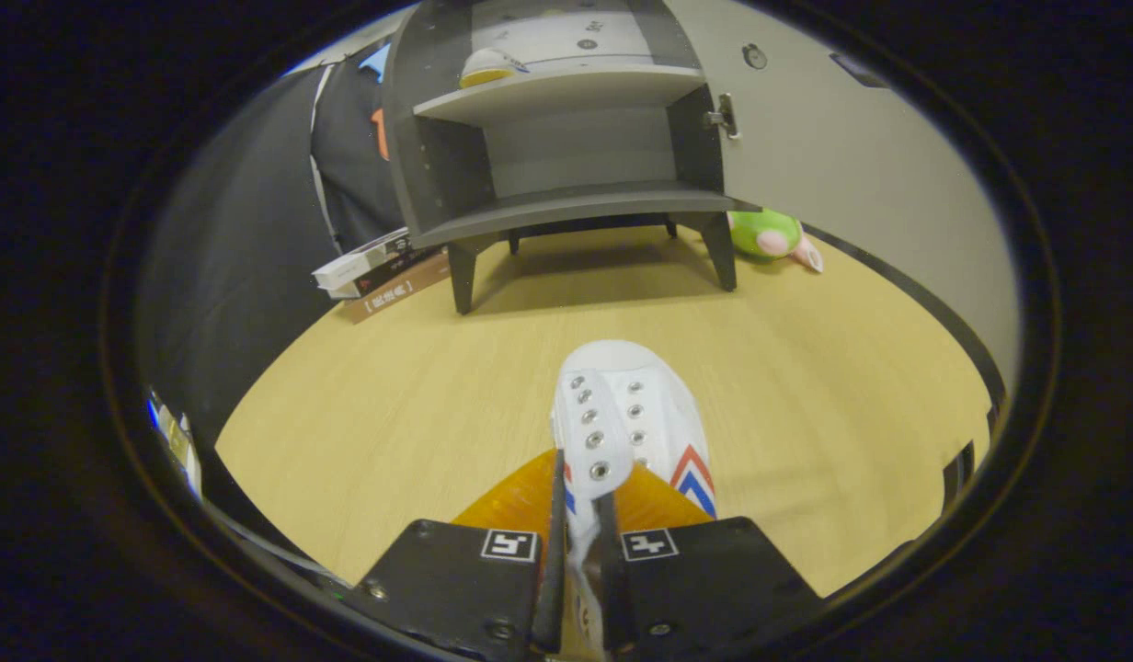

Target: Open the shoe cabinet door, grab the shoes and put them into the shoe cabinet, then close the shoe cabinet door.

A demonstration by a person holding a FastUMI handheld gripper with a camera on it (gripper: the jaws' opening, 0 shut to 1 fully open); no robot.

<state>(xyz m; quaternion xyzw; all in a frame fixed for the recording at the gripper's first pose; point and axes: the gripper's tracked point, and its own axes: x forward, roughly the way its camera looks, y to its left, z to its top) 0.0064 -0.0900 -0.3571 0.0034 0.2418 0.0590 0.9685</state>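
Observation:
My gripper (580,515) is shut on a white shoe (626,414) with metal eyelets, red and blue chevrons and an orange sole; both fingers pinch its side wall, and the toe points ahead toward the cabinet. The grey shoe cabinet (566,147) stands on short legs beyond the shoe, across the wooden table (392,386). Its door (852,156) is swung open to the right. A second white shoe with a yellow sole (488,66) lies on the upper shelf. The lower shelf (585,198) holds nothing.
A stack of books (383,271) lies left of the cabinet's front leg. A green plush toy (769,234) sits right of the cabinet, below the open door. Bare table stretches between the held shoe and the cabinet legs.

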